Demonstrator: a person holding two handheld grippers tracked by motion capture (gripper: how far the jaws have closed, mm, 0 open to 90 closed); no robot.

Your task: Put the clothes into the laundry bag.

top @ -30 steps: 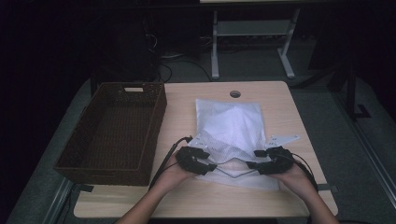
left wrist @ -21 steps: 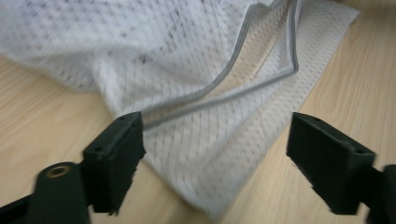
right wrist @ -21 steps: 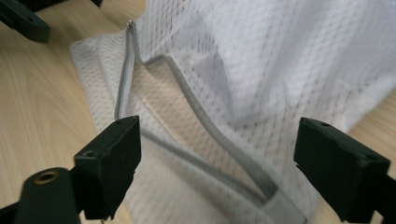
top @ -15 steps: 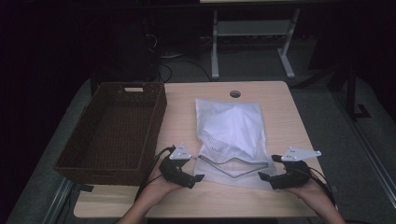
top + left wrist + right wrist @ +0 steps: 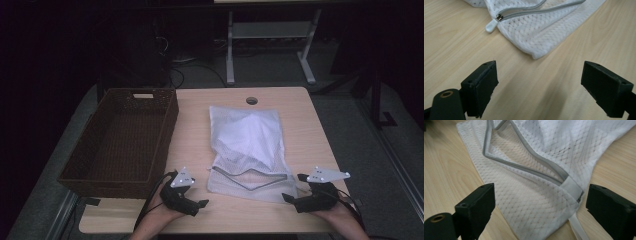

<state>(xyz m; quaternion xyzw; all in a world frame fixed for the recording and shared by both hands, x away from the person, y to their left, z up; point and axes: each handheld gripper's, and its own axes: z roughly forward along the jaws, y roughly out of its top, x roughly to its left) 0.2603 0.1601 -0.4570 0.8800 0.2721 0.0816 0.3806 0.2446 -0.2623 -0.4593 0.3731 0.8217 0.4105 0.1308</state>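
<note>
A white mesh laundry bag [image 5: 247, 145] lies flat on the wooden table [image 5: 305, 120], and its grey zipper [image 5: 250, 180] gapes open at the near end. My left gripper [image 5: 196, 196] hovers just left of the bag's near corner. It is open after its jaws have just been opening, with bare wood between them [image 5: 544, 82]. The zipper pull [image 5: 491, 25] lies ahead of it. My right gripper [image 5: 294, 187] stands off the right corner, open after its jaws have just been opening. The bag's corner [image 5: 534, 202] with a white tab [image 5: 573, 188] lies between its jaws, apart from the pads.
A brown wicker basket [image 5: 125, 140] stands along the table's left side. A round cable hole [image 5: 251, 100] sits near the far edge. A white desk frame [image 5: 270, 35] and cables stand on the dark floor behind.
Both grippers have let go of the bag's near corners, moved outward and toward the near edge, and opened. The bag's mouth now lies slack on the table.
</note>
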